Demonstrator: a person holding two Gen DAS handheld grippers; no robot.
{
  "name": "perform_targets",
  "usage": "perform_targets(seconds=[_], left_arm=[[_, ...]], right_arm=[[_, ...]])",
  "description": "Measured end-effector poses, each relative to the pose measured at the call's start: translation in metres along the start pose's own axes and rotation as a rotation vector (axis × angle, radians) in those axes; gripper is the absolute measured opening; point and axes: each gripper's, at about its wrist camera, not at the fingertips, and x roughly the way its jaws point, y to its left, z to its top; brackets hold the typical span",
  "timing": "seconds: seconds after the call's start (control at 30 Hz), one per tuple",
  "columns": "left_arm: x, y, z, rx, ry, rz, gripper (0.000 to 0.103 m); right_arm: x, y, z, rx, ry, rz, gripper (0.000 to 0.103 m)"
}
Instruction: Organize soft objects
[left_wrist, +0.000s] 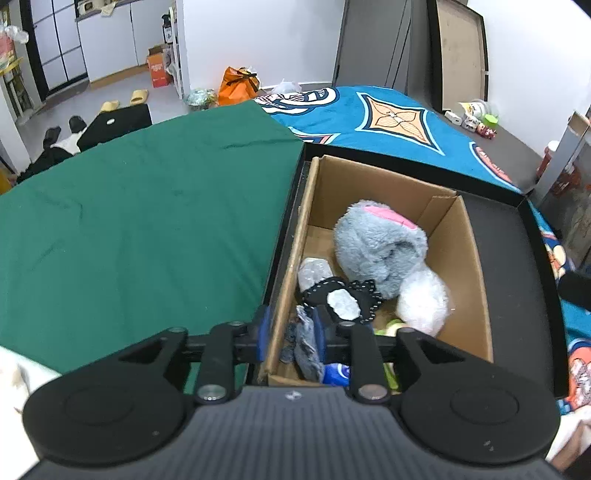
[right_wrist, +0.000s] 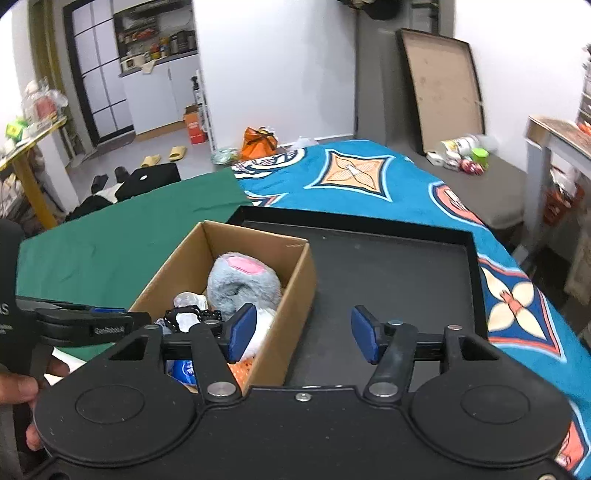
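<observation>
Your left tool (left_wrist: 291, 332) stands over the near left corner of the cardboard box (left_wrist: 476, 258). Its jaws are a little apart and straddle the left wall of the box: one pad is outside the wall, the other inside. A blue-grey piece of cloth (left_wrist: 306, 347) hangs inside the box, just beside the inner pad. As I read it, the pads do not press on it.

Your right tool (right_wrist: 303, 334) has its jaws well apart with nothing between them. It hovers over the right wall of the box, partly above the black tray (right_wrist: 388, 266) in which the box sits.

The soft things are all inside the box. The grey plush toy (left_wrist: 376, 251) with a pink patch fills the far half. A white fluffy ball (left_wrist: 424, 302) touches it on the near right side, and a black studded piece (left_wrist: 343, 299) lies in the middle.

These things are probably light, and they will give under the pads. Take the plush deep into its body, not only by the fur, or it may slip out. The cloth is limp, so grip it at a bunched fold. The box wall is thin cardboard, so please avoid pinching it together with the cloth.
</observation>
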Motion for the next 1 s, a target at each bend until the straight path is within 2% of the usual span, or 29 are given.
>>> perform_targets(seconds=[0.03,0.1,0.2,0.27,0.47,0.57,0.8,1.0], left_arm=[[-0.005,-0.001,0.001,-0.004,-0.003,0.000,0.031],[-0.013,-0.007,0.004,0.011,-0.011,-0.005,0.043],[-0.028,-0.018,0.008,0.044,-0.031,-0.002,0.056],[-0.036,-0.024,0.010,0.058,-0.042,-0.010,0.065],[-0.053,-0.039,0.014,0.088,-0.015,-0.017,0.072],[-0.067,-0.046,0.013,0.102,-0.025,-0.014,0.078],[-0.102,-0.065,0.007,0.133,-0.061,-0.049,0.101],[-0.130,-0.070,0.004,0.126,-0.094,-0.066,0.103]], right_arm=[[-0.003,-0.004,-0.001,0.015,0.002,-0.001,0.060],[-0.008,-0.010,-0.003,0.039,0.005,0.003,0.065],[-0.016,-0.019,-0.005,0.073,0.001,0.003,0.074],[-0.021,-0.024,-0.007,0.100,-0.007,0.001,0.083],[-0.042,-0.042,-0.012,0.162,-0.046,-0.020,0.103],[-0.051,-0.050,-0.016,0.187,-0.053,-0.022,0.103],[-0.073,-0.070,-0.025,0.264,-0.051,-0.019,0.103],[-0.091,-0.077,-0.030,0.283,-0.052,-0.009,0.103]])
